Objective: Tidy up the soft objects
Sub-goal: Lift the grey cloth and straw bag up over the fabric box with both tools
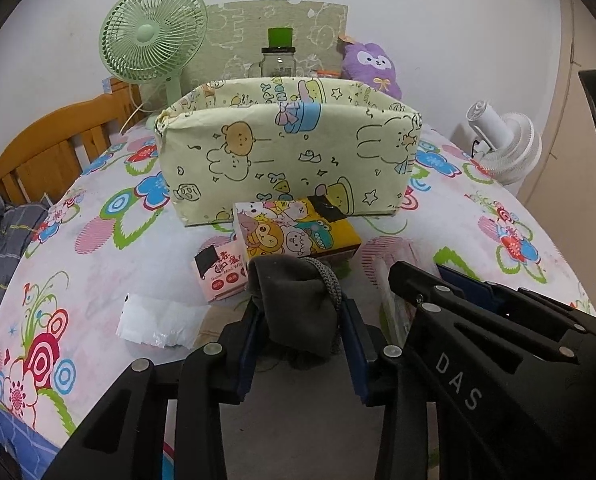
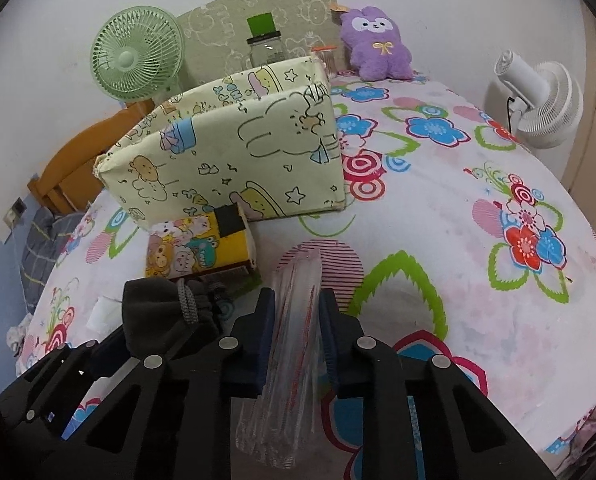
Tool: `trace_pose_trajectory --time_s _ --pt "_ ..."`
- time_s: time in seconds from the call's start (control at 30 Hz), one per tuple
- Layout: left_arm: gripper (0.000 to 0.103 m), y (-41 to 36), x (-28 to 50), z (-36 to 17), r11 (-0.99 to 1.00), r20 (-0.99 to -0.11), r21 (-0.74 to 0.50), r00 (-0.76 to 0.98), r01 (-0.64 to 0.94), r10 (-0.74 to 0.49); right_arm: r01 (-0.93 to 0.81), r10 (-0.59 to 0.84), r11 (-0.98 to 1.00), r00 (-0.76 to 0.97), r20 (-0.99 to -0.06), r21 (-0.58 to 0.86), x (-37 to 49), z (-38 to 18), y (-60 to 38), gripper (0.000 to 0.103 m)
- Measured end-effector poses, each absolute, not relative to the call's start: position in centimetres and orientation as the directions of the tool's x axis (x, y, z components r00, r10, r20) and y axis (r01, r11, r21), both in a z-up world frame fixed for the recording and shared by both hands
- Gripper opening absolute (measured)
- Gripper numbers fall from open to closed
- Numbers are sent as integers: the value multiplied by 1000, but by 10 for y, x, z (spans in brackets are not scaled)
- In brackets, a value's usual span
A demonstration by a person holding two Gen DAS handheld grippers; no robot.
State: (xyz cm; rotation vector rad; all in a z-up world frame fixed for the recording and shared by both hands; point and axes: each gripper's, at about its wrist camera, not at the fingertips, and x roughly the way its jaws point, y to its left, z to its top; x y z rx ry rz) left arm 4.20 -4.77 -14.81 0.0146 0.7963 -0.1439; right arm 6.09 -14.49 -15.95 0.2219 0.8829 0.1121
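My left gripper (image 1: 300, 312) is shut on a dark grey drawstring pouch (image 1: 293, 300), held above the flowered bedspread; the pouch also shows in the right wrist view (image 2: 165, 312). My right gripper (image 2: 295, 320) is shut on a clear plastic packet with red print (image 2: 293, 340), which stands up between the pads. A pale yellow cartoon-print fabric bin (image 1: 289, 152) stands open-topped just ahead; it also shows in the right wrist view (image 2: 233, 152). A yellow cartoon tissue pack (image 1: 298, 232) lies in front of the bin. A purple plush toy (image 2: 378, 44) sits behind.
A pink packet (image 1: 221, 276) and a white plastic wrapper (image 1: 157, 320) lie left of the pouch. A green fan (image 1: 153, 36), a glass jar with green lid (image 1: 277, 56) and a white fan (image 2: 538, 96) stand at the back. A wooden bed rail (image 1: 49, 148) is left.
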Motion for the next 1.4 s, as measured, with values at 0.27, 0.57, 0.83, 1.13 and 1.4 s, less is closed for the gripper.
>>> trace_pose_trajectory --time_s 0.27,0.57,0.83,1.13,1.4 --pt "37 -46 37 -129 989 -690 -56 711 138 -138 -8 187 971 656 -732 241 55 -139 -145 25" --pt "37 -43 30 -102 989 -651 -65 745 134 -144 -24 186 971 696 -693 236 49 -108 -143 25" --pt "37 -41 29 -74 988 -608 -63 779 144 -152 -33 179 973 735 -654 229 49 -78 -143 25" --pt "36 -38 32 -49 987 -575 -62 803 149 -157 -38 164 976 771 -616 213 50 -50 -139 25" --pt "36 -34 39 -36 987 -553 -64 818 147 -158 -51 159 979 791 -591 196 57 -34 -134 25"
